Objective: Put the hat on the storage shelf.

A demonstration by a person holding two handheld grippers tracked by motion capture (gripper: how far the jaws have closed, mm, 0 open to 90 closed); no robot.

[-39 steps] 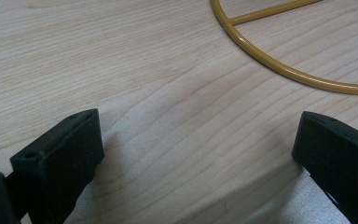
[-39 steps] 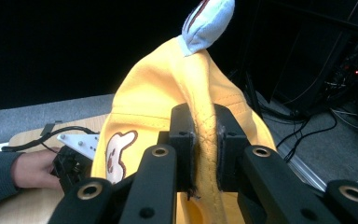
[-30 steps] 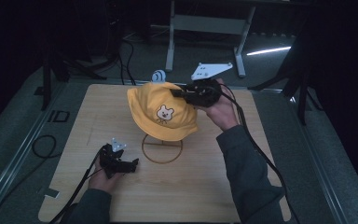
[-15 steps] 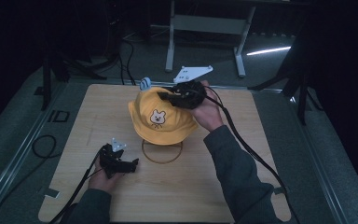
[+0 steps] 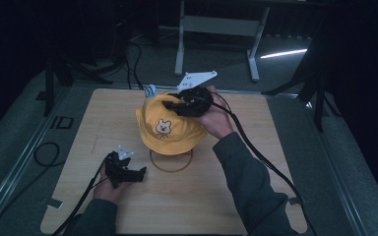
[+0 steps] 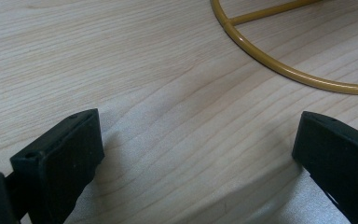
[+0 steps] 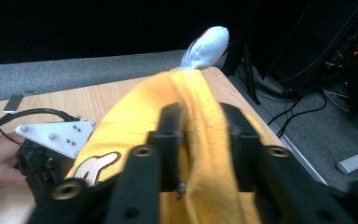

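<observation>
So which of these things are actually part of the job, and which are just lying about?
In the job: yellow bear-face cloth hat; gold wire ring stand; right tool, its jaws just opening around a hat fold.
Lying about: left tool, open; grey metal frame behind the table.

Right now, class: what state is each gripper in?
Left gripper: open, empty, over the table.
Right gripper: jaws just been opening, a fold of the yellow hat between them.

Black cables loop on the grey floor off the table's left edge, a white frame beyond its far edge.
</observation>
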